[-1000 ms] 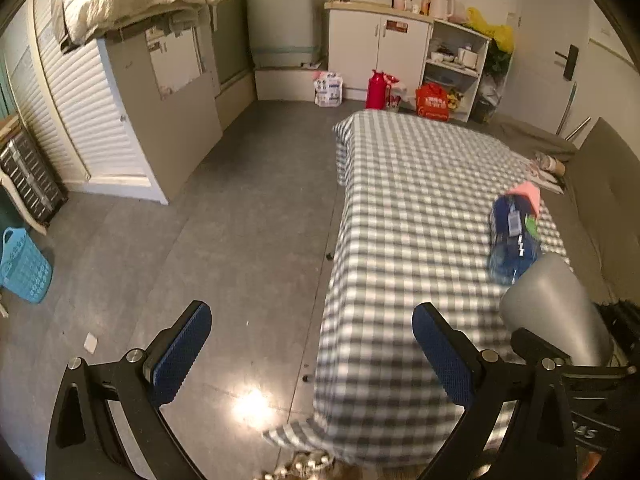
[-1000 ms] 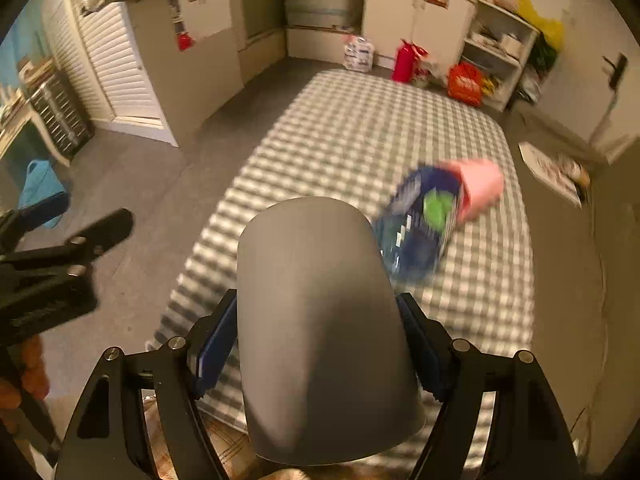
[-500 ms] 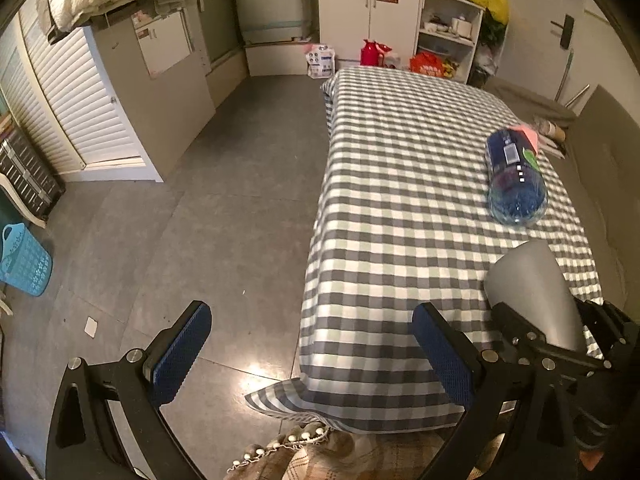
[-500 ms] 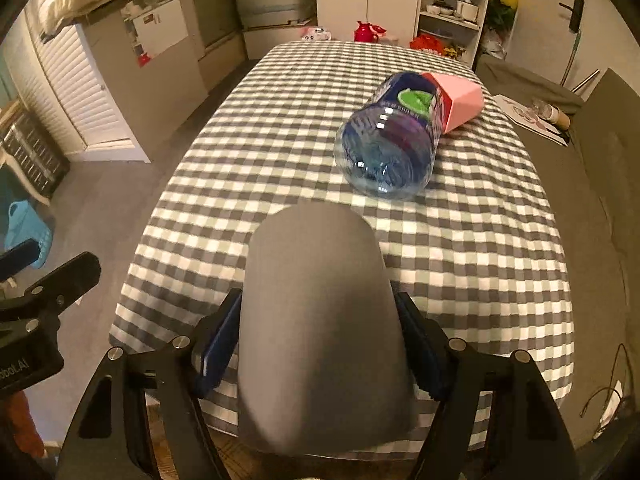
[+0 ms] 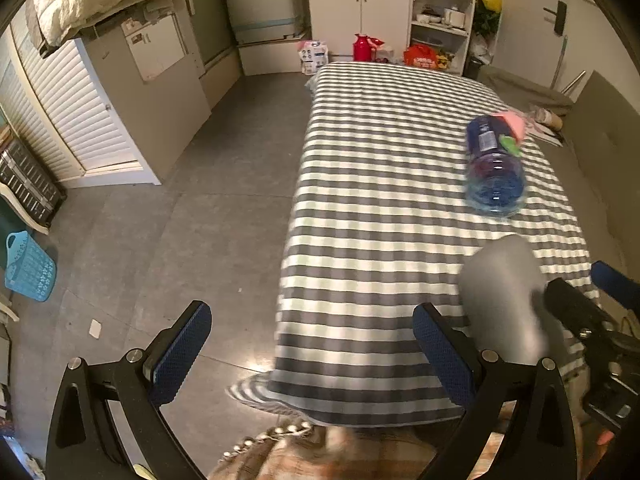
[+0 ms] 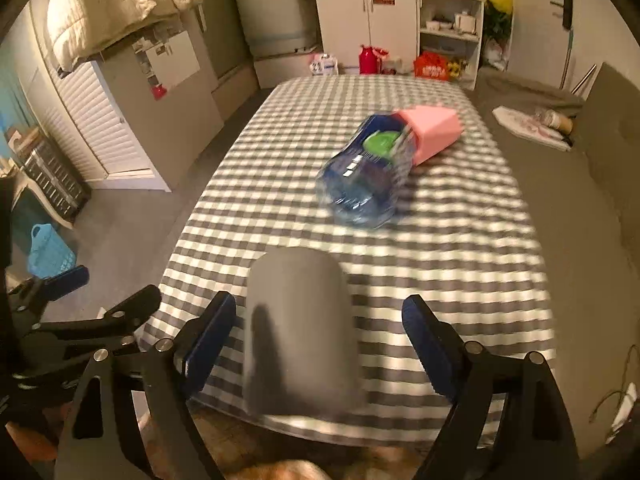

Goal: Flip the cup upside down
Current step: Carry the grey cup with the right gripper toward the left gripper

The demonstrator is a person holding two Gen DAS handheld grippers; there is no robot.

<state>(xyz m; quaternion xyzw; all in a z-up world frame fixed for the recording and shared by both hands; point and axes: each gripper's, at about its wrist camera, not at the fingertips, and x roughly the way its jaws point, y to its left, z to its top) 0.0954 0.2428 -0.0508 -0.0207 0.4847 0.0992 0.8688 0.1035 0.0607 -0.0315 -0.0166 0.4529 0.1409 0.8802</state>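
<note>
On the checked tabletop we had three things. Biggest was the blue water bottle, on its side mid-table. A pink container lay touching its far end. Neither mattered for the flip.

Next down: the grey cup. It stood at the near edge of the tabletop, closed rounded end up and wide mouth end down, so inverted as far as we could judge. The left wrist view showed the same cup near the front right corner, well apart from the bottle. Motion blur hid the rim, so we could not confirm that the mouth sat flat on the cloth.

Then the right gripper. Half a second earlier its fingers were clamped on the cup's sides. At this moment they were spread. The right pad stood clear of the cup wall with checked cloth showing between. The left pad sat just beside the wall, and contact was too close to call. We read that as a release: cup set down, grip let go.

Left gripper: fingers wide apart, holding nothing, hanging over the floor and the table's front left corner. It played no part.

Our read on the task: flip effectively done, and only a clean retreat was left. The risk was the cup's position so close to the table edge, where a nudge from the left pad on the way out could tip it off. Backing straight out looked safest.
</note>
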